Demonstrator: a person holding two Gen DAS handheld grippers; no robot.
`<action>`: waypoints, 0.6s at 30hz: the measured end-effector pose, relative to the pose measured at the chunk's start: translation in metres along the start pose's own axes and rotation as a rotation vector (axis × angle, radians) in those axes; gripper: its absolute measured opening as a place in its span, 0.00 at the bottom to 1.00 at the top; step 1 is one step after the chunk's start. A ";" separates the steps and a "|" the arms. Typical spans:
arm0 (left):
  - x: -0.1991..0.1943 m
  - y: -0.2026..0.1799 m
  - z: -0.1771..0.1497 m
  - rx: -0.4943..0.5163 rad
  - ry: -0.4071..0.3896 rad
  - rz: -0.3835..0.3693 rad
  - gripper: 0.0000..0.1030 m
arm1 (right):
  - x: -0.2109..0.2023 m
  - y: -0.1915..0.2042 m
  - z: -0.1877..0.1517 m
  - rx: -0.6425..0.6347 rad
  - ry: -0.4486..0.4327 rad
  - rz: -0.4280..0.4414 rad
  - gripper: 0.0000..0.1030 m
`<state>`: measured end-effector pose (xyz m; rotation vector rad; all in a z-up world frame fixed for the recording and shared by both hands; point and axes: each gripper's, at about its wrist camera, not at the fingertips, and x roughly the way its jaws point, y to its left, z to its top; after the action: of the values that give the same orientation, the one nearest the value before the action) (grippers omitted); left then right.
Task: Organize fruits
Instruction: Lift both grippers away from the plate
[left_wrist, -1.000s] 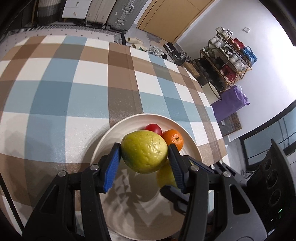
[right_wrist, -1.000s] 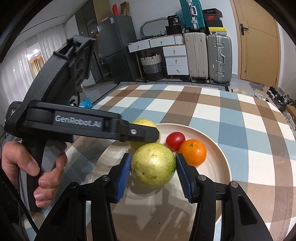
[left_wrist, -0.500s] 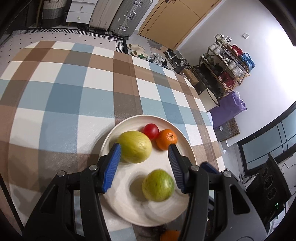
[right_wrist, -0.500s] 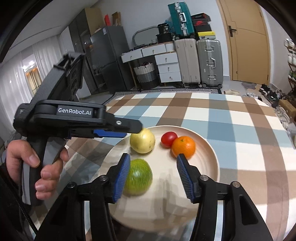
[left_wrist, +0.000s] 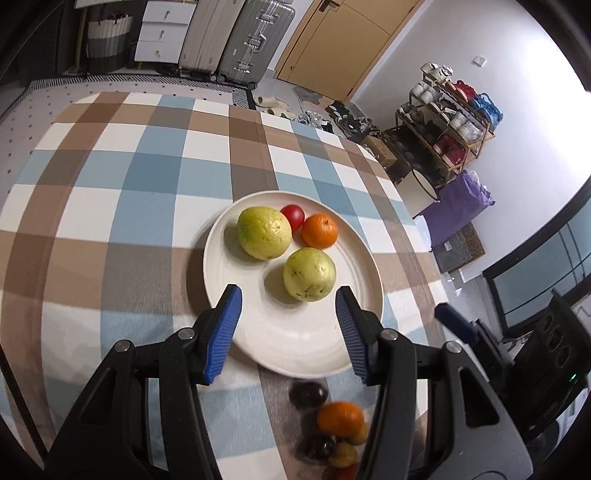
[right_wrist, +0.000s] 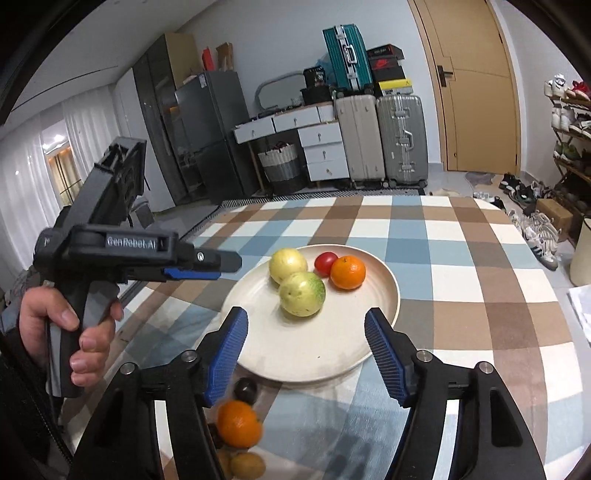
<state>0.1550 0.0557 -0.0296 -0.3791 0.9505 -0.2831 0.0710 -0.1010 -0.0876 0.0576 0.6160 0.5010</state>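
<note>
Both my claws gape empty: left (left_wrist: 288, 332), right (right_wrist: 306, 354). Loose fruit pile (right_wrist: 238, 424) lies at 6 o'clock below the plate (right_wrist: 388, 295), nearer right claw's left finger.

Behind my checked tablecloth (left_wrist: 122, 177) stand two silver suitcases (right_wrist: 380, 138) beside white drawers (right_wrist: 321, 147) — a teal suitcase (right_wrist: 347, 59) stacked above. A wooden door (right_wrist: 476, 85) is shut; a shoe rack (left_wrist: 447, 110) lines the wall — purple bag (left_wrist: 458, 199) below it.

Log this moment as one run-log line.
left tongs: open, empty | right tongs: open, empty | plate: two guavas, tomato, orange | loose fruit pile: off plate, near edge
</note>
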 end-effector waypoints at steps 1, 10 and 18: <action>-0.003 -0.002 -0.004 0.009 -0.003 0.011 0.48 | -0.002 0.001 -0.001 0.000 -0.001 -0.001 0.68; -0.024 -0.017 -0.042 0.042 -0.007 0.052 0.48 | -0.024 0.010 -0.006 0.011 -0.027 0.009 0.78; -0.041 -0.026 -0.071 0.062 -0.021 0.096 0.64 | -0.041 0.018 -0.012 0.018 -0.052 0.017 0.84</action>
<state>0.0716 0.0347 -0.0257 -0.2784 0.9344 -0.2197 0.0275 -0.1059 -0.0720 0.0931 0.5696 0.5086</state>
